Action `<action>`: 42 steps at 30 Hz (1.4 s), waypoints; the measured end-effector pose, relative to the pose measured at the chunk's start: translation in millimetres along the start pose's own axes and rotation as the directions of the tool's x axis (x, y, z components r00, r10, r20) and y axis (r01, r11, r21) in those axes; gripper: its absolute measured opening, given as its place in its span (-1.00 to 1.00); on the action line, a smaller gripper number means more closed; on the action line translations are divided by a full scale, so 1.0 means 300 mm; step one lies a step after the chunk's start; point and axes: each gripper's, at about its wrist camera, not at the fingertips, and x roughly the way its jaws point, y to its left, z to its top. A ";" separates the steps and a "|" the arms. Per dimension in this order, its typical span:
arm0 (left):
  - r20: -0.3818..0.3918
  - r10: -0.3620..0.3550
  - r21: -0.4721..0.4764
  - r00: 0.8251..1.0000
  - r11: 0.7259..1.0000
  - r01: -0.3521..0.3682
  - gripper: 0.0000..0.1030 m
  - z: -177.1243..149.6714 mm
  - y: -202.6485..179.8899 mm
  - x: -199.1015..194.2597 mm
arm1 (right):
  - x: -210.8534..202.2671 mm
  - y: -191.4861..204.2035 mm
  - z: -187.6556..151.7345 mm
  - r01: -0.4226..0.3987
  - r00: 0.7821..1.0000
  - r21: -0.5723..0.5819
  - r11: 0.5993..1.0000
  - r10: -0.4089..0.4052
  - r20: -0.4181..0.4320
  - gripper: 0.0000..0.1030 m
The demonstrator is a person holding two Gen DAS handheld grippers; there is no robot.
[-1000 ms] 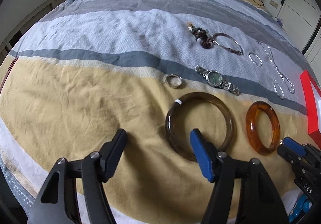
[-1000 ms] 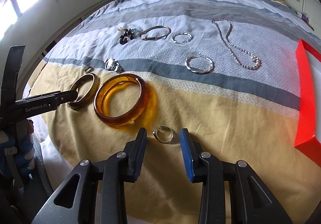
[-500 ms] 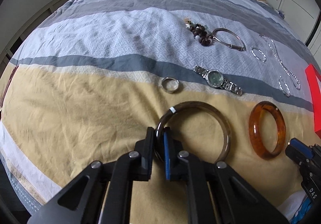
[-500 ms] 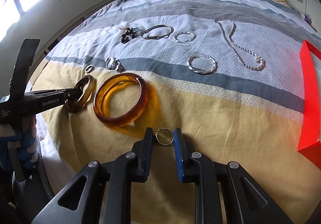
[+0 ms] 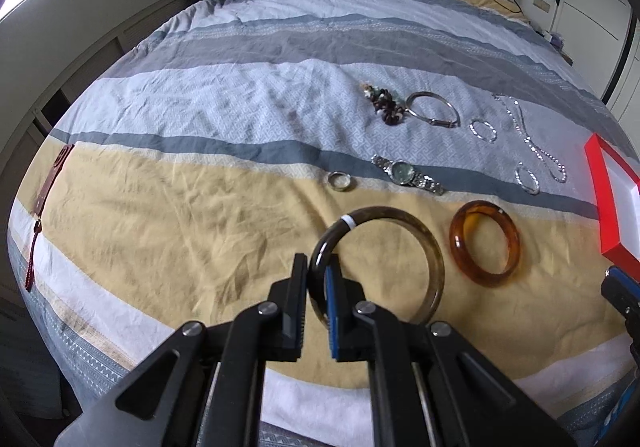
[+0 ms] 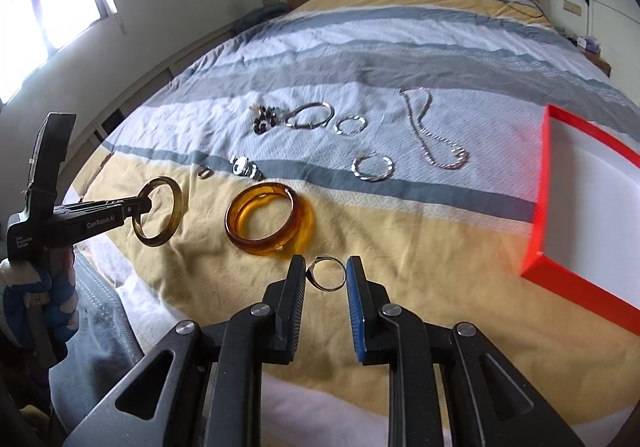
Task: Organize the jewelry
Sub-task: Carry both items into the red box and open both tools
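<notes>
left gripper [image 5: 317, 289] clamped on near rim of smoky bangle [image 5: 416, 235], lifted off bedspread [image 5: 180, 215], ring tilted up away from camera; right gripper [image 6: 326, 279] pinching small silver ring [image 6: 329, 273] edge-on, amber bangle [image 6: 266, 221] flat beyond, red box [image 6: 538, 183] farther right

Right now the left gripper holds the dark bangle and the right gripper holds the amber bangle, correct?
Not quite. The right gripper holds a small silver ring, as the right wrist view shows; the amber bangle lies on the bed. The left gripper does hold the dark bangle.

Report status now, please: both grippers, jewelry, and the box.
Left gripper shut on dark bangle. Right gripper shut on ring. Red box open, nothing in the way.
</notes>
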 end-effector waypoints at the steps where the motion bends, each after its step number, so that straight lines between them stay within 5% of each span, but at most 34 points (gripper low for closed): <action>1: 0.004 -0.009 0.004 1.000 1.000 0.009 -0.85 0.002 -0.018 -0.018 | -0.019 -0.008 -0.003 0.004 1.000 0.005 1.000 -0.004 0.008 -0.60; 11: 0.014 -0.165 0.158 0.986 0.974 0.161 -0.85 0.078 -0.428 -0.112 | -0.229 -0.312 -0.040 0.130 0.989 0.086 0.988 -0.136 0.065 -0.60; 20: -0.040 -0.328 0.355 0.944 0.878 0.320 -0.84 0.145 -0.960 -0.098 | -0.264 -0.676 0.012 0.252 0.965 0.130 0.959 -0.259 0.047 -0.60; 27: -0.073 -0.315 0.471 0.946 0.826 0.311 -0.84 0.177 -1.292 0.022 | -0.163 -0.875 0.092 0.285 0.958 0.116 0.952 -0.287 0.004 -0.60; 34: -0.110 -0.253 0.492 0.961 0.826 0.274 -0.84 0.184 -1.393 0.178 | -0.030 -0.960 0.122 0.278 0.960 0.066 0.958 -0.274 -0.063 -0.60; 42: -0.088 -0.240 0.511 0.967 0.822 0.251 -0.82 0.153 -1.406 0.202 | 0.044 -0.950 0.125 0.295 0.947 -0.040 0.955 -0.298 -0.120 -0.59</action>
